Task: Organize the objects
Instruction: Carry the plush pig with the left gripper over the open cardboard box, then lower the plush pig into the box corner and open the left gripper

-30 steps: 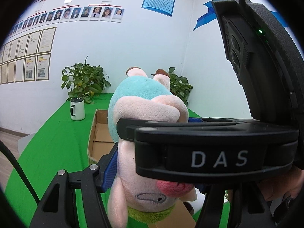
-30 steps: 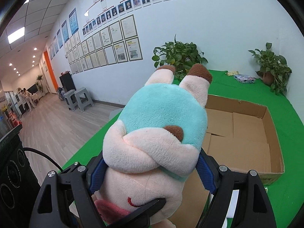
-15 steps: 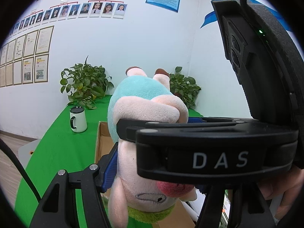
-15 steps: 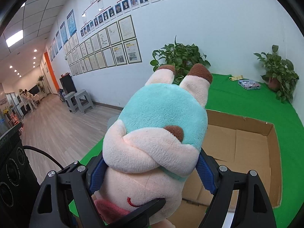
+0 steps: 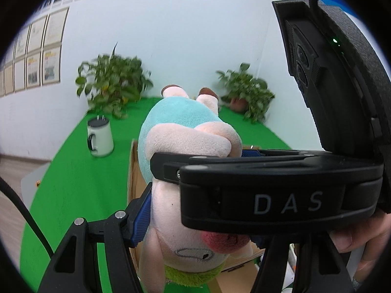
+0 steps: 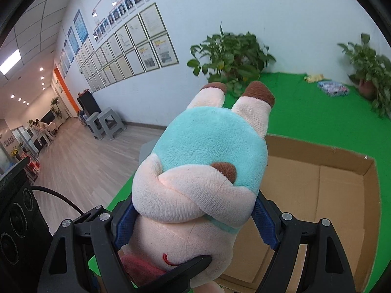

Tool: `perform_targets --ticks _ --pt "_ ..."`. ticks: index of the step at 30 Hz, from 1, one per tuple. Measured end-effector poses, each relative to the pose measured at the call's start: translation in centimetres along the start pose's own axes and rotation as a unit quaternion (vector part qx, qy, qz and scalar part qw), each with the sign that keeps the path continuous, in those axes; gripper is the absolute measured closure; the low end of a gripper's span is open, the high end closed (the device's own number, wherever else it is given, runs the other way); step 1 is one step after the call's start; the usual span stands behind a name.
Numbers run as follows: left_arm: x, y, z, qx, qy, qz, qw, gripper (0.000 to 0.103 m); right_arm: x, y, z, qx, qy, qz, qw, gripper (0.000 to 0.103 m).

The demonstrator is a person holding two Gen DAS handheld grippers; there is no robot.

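We start at the left edge of the left wrist view, where framed papers hang on the white wall above a leafy plant. In front of the plant a white mug with a dark handle stands on the green tabletop. We note the left gripper clamped on the plush pig: its blue pad presses the toy's head on the left side, and the opposite pad is hidden behind the right gripper's black body. The pig hangs upside down, feet pointing away and snout at the bottom, above the near end of the cardboard box. A second plant stands in the far corner. At the right edge a hand grips the black housing marked DAS.

In the right wrist view, we record stools on the wood floor at left. The right gripper is closed on the plush pig, both blue pads pressing its neck. The open box lies to the right, its floor bare where visible. Further back, a small printed packet rests on the green cloth.
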State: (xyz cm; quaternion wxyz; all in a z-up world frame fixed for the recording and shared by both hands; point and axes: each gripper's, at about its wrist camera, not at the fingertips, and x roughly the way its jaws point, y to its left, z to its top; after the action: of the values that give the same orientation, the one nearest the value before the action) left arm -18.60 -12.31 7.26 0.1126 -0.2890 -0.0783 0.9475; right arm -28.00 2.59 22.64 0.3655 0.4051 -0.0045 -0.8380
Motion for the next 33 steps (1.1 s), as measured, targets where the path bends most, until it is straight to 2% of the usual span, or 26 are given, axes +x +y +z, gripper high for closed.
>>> perform_targets --ticks 4,7,8,10,12,16,17,22,24,29,33 --pt "2.3 1.5 -1.3 -0.015 0.029 0.012 0.9994 0.039 4.6 -1.8 -1.1 0.010 0.029 0.014 0.999 0.023" --pt "4.0 2.5 -2.4 -0.023 0.053 0.024 0.9981 0.039 7.5 -1.1 -4.1 0.017 0.049 0.024 0.998 0.023" --pt "4.4 2.7 -2.7 -0.026 0.059 0.026 0.9976 0.039 9.8 -1.9 -4.1 0.022 0.062 0.031 0.997 0.023" --pt "5.6 3.2 -3.4 -0.032 0.076 0.033 0.9960 0.039 11.5 -2.1 -6.4 0.027 0.074 0.035 0.996 0.023" --pt "6.8 3.8 -4.0 -0.042 0.093 0.038 0.9941 0.039 13.3 -2.8 -7.3 0.032 0.084 0.041 0.995 0.023" --pt "8.5 5.1 -5.2 -0.069 0.118 0.033 0.9901 0.039 17.6 -4.7 -8.4 0.054 0.109 0.044 0.992 0.021" --pt "8.9 5.4 -5.5 -0.075 0.123 0.028 0.9891 0.039 18.2 -4.8 -8.4 0.056 0.112 0.042 0.991 0.021" --pt "9.2 4.8 -5.8 -0.052 0.133 0.056 0.9881 0.038 20.4 -5.8 -10.7 0.073 0.117 0.052 0.989 0.021" --pt "9.0 4.8 -5.7 -0.051 0.142 0.063 0.9865 0.037 21.1 -5.8 -10.0 0.074 0.122 0.054 0.988 0.021" --pt "7.3 4.1 -6.1 -0.029 0.120 0.097 0.9876 0.039 22.1 -5.4 -10.1 0.066 0.127 0.066 0.987 0.020" --pt "5.2 3.8 -5.9 -0.020 0.081 0.094 0.9921 0.040 22.8 -5.7 -9.9 0.075 0.136 0.071 0.985 0.014"
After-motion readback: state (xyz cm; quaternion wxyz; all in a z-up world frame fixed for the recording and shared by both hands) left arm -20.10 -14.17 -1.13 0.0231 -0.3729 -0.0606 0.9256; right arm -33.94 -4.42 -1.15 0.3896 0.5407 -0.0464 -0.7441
